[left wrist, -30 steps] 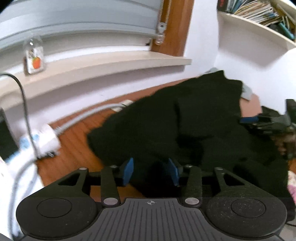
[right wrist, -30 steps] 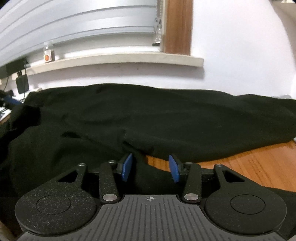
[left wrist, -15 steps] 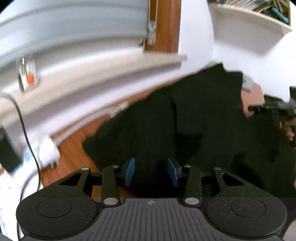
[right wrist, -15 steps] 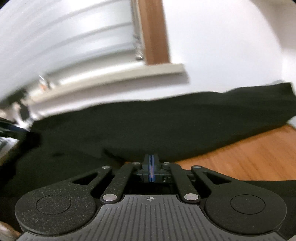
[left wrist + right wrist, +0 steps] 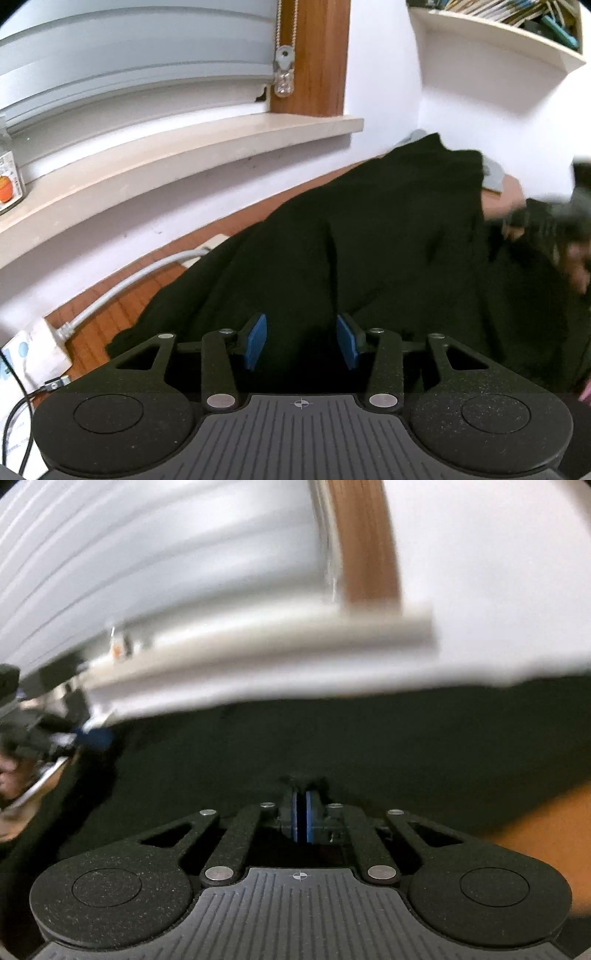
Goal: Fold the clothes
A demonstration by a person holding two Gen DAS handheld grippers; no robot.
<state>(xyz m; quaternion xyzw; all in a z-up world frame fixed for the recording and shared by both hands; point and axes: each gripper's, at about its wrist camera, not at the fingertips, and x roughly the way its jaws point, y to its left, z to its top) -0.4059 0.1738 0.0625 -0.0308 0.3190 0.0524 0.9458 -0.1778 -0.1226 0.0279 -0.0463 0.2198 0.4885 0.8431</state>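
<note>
A black garment [image 5: 388,236] lies spread in loose folds over a brown wooden table [image 5: 110,314], its far edge running up toward the white wall below the window sill [image 5: 184,147]. A raised crease runs down the middle of the cloth toward the left gripper [image 5: 301,341].

The left gripper sits low over the near edge of the garment with its 2 blue pads [image 5: 255,341] standing apart. Dark cloth fills the gap between them, but the pads do not press on it, so this claw is open and holds nothing.

The right gripper [image 5: 302,821] has its 2 blue pads brought together, nearly face to face. Black cloth bunches right at their tips and the garment hangs taut around them, so this claw looks clamped on a pinch of the garment, though the view is blurred. In the left wrist view the same gripper shows as a dark blurred shape at the right edge, near a hand [image 5: 576,258].

Beside the garment on the left, a grey cable [image 5: 125,284] runs across the table to a white power strip [image 5: 214,243] partly tucked under the cloth. A small bottle [image 5: 7,184] with an orange label stands on the sill, and a shelf [image 5: 498,37] of books sits high on the right wall
</note>
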